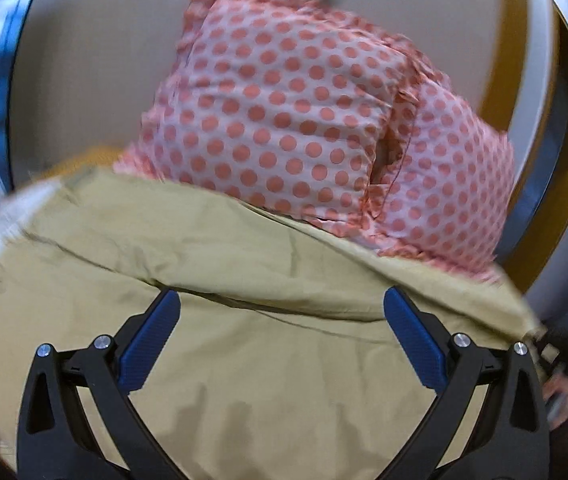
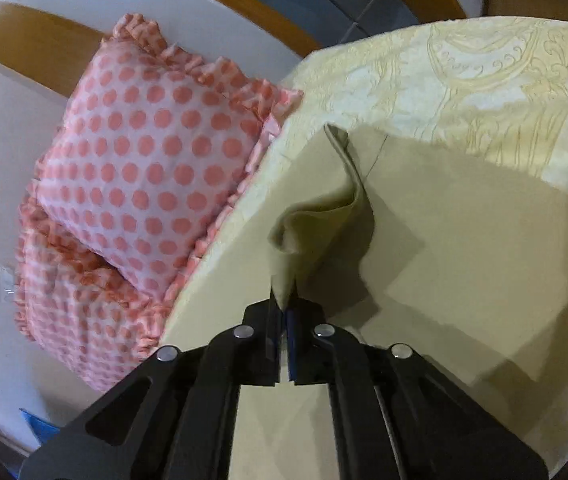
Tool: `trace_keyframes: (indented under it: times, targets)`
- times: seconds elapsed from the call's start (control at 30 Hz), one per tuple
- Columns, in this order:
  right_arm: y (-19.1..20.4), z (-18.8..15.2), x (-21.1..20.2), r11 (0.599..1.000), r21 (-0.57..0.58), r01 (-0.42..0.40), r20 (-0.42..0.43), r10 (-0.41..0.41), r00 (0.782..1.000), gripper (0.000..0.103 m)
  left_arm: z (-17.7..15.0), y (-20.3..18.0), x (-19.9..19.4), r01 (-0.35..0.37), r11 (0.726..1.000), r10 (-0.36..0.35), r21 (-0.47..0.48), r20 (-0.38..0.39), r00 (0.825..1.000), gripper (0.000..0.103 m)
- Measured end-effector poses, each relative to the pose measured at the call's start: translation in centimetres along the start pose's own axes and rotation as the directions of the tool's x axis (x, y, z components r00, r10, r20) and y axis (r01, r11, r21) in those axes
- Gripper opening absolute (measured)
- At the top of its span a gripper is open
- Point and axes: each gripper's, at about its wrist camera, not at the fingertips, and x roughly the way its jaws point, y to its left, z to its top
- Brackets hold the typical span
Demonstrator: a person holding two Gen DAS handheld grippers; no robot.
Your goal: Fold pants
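The khaki pants (image 1: 244, 320) fill the lower half of the left wrist view, spread with soft creases. My left gripper (image 1: 282, 300) is open just above the cloth, its blue pads (image 1: 148, 348) wide apart, holding nothing. In the right wrist view my right gripper (image 2: 284, 308) is shut on a corner of the khaki pants (image 2: 324, 224), which hangs lifted and curled above the pale yellow patterned sheet (image 2: 484, 80) of the bed. The rest of the pants is out of that view.
Polka-dot pink pillows (image 1: 304, 120) lie just beyond the pants; they also show in the right wrist view (image 2: 148, 160) at the bed's left edge. A white and wooden headboard (image 2: 44, 40) stands behind them. A person's hand (image 1: 560, 396) shows at the right edge.
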Motion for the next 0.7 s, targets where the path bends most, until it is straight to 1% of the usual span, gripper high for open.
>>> trace_keyframes:
  times: [0.07, 0.1, 0.17, 0.23, 0.27, 0.3, 0.37, 0.43, 0.47, 0.53, 0.57, 0.6, 0.63, 0.67, 0.7]
  targets:
    - [-0.2, 0.2, -2.3, 0.999, -0.021, -0.04, 0.052, 0.041, 0.998, 0.002, 1.5, 2.1, 1.3, 0.011, 0.995, -0.013, -0.103, -0.018, 1.0, 0.101]
    - [-0.5, 0.2, -3.2, 0.998, -0.022, -0.053, 0.072, 0.054, 0.996, 0.002, 2.0, 2.8, 2.0, 0.004, 0.991, -0.008, -0.134, -0.024, 1.0, 0.101]
    - [-1.1, 0.3, -4.9, 0.997, -0.014, -0.079, 0.094, 0.08, 0.992, 0.002, 3.3, 4.5, 4.3, -0.034, 0.979, 0.022, -0.201, -0.063, 0.998, 0.1]
    - [-1.3, 0.1, -5.9, 0.996, -0.021, -0.082, 0.105, 0.083, 0.991, 0.002, 4.0, 5.9, 6.5, -0.079, 0.968, 0.053, -0.238, -0.111, 0.992, 0.099]
    - [-1.5, 0.0, -6.3, 0.996, -0.021, -0.083, 0.111, 0.085, 0.99, 0.002, 4.3, 6.5, 8.0, -0.12, 0.96, 0.085, -0.254, -0.145, 0.986, 0.096]
    - [-1.7, 0.0, -6.6, 0.996, -0.019, -0.089, 0.114, 0.09, 0.989, 0.002, 4.4, 7.0, 8.8, -0.136, 0.954, 0.094, -0.266, -0.164, 0.982, 0.092]
    - [-1.8, -0.1, -7.0, 0.995, -0.013, -0.1, 0.118, 0.101, 0.988, 0.002, 4.8, 8.0, 10.9, -0.156, 0.941, 0.097, -0.302, -0.199, 0.975, 0.086]
    - [-1.7, -0.1, -7.3, 0.994, -0.016, -0.105, 0.124, 0.106, 0.987, 0.002, 5.2, 8.6, 12.3, -0.172, 0.929, 0.106, -0.328, -0.21, 0.972, 0.082]
    - [-1.7, -0.1, -7.5, 0.994, -0.023, -0.103, 0.129, 0.106, 0.986, 0.002, 5.6, 9.0, 13.1, -0.193, 0.923, 0.127, -0.332, -0.209, 0.97, 0.077]
    - [-1.6, -0.1, -7.6, 0.994, -0.036, -0.102, 0.131, 0.105, 0.986, 0.002, 6.1, 9.7, 14.4, -0.196, 0.921, 0.126, -0.335, -0.221, 0.967, 0.055]
    - [-1.4, -0.1, -7.6, 0.994, -0.042, -0.099, 0.132, 0.103, 0.986, 0.002, 6.1, 10.2, 15.0, -0.161, 0.926, 0.084, -0.343, -0.228, 0.97, 0.019]
    - [-1.3, -0.1, -7.6, 0.994, -0.05, -0.096, 0.132, 0.102, 0.986, 0.002, 6.1, 10.5, 15.0, -0.152, 0.923, 0.068, -0.354, -0.237, 0.969, 0.006]
    - [-1.2, 0.0, -7.6, 0.994, -0.058, -0.091, 0.132, 0.098, 0.986, 0.002, 5.9, 10.7, 14.3, -0.147, 0.92, 0.064, -0.362, -0.232, 0.971, 0.006]
    - [-1.1, 0.1, -7.6, 0.994, -0.071, -0.082, 0.137, 0.091, 0.986, 0.002, 5.8, 10.6, 13.2, -0.136, 0.925, 0.063, -0.355, -0.21, 0.976, 0.005]
    - [-1.0, 0.2, -7.7, 0.994, -0.087, -0.072, 0.144, 0.084, 0.986, 0.002, 5.6, 10.1, 11.4, -0.123, 0.936, 0.065, -0.329, -0.181, 0.981, 0.005]
